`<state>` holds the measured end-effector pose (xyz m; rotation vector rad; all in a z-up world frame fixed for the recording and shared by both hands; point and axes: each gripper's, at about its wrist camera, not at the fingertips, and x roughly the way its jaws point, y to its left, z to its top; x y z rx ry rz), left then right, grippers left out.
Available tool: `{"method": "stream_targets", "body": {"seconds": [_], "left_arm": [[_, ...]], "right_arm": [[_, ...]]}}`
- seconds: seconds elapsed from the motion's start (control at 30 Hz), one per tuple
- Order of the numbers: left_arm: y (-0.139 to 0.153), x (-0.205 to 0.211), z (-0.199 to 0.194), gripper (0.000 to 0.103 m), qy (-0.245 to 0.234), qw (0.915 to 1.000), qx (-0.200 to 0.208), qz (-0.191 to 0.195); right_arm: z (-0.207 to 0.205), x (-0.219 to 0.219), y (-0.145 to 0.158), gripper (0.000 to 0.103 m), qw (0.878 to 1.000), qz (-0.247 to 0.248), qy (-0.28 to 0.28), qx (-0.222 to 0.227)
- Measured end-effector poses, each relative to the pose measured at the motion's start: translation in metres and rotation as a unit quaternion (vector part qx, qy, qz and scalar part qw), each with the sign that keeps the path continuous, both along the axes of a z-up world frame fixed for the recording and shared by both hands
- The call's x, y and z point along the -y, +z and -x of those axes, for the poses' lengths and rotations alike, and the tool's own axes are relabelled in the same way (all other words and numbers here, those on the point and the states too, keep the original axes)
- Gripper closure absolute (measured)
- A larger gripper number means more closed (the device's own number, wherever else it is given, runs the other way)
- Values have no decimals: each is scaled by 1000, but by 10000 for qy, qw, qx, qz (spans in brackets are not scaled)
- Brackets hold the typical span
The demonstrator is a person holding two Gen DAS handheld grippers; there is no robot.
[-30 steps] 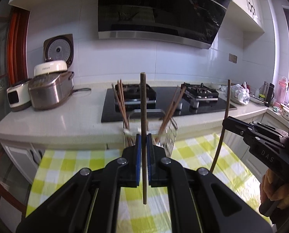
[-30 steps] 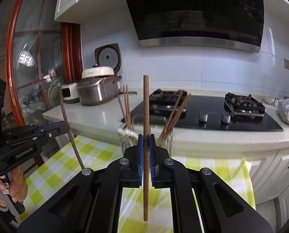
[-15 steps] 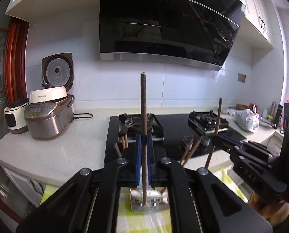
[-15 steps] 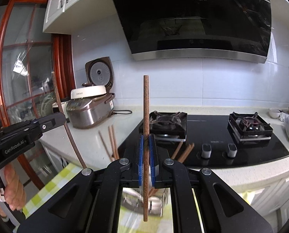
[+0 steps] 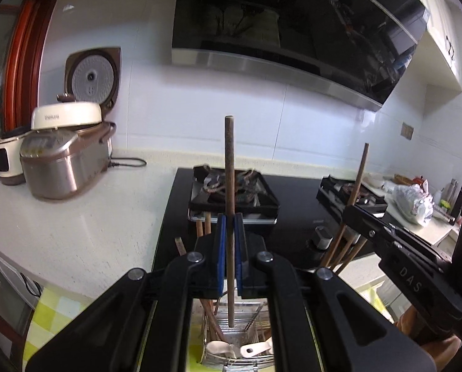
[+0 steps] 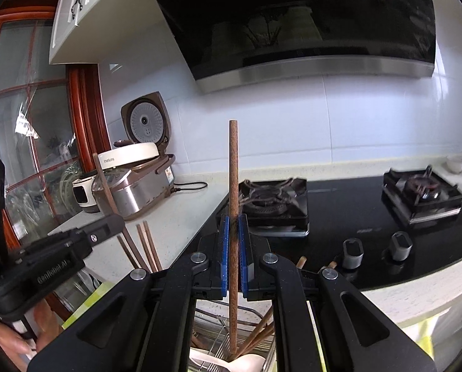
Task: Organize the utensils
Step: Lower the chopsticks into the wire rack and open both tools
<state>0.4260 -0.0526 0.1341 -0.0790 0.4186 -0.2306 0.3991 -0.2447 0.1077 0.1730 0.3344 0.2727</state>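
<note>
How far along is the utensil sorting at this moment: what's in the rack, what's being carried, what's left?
Done: several chopsticks and white spoons already sit in the wire rack. In hand: the left hand-held gripper and the right hand-held gripper each clamp one upright chopstick above the rack. Left: lowering and releasing both.

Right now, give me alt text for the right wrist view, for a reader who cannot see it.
The right gripper is shut on an upright wooden chopstick, its lower tip over a wire utensil basket holding more chopsticks and white spoons. Behind are a black gas stove, a range hood and rice cookers; the left gripper holds another chopstick at left.
</note>
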Motion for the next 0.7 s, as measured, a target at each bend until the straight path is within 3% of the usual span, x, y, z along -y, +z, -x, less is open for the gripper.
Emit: {"method": "stream_targets", "body": {"seconds": [0.33, 0.43, 0.57, 0.7], "left_arm": [[-42, -2, -15, 98, -67, 9993, -370, -84], [-49, -7, -16, 96, -27, 9990, -436, -76], [-50, -15, -13, 87, 56, 9990, -445, -26], [-43, -21, -4, 80, 118, 9992, -374, -9]], "right_arm": [[-23, -10, -47, 95, 9987, -70, 159, -474], [-24, -10, -55, 89, 9983, -22, 130, -563], [-22, -2, -55, 70, 9980, -133, 139, -602], [-13, 3, -46, 69, 9985, -132, 47, -529]]}}
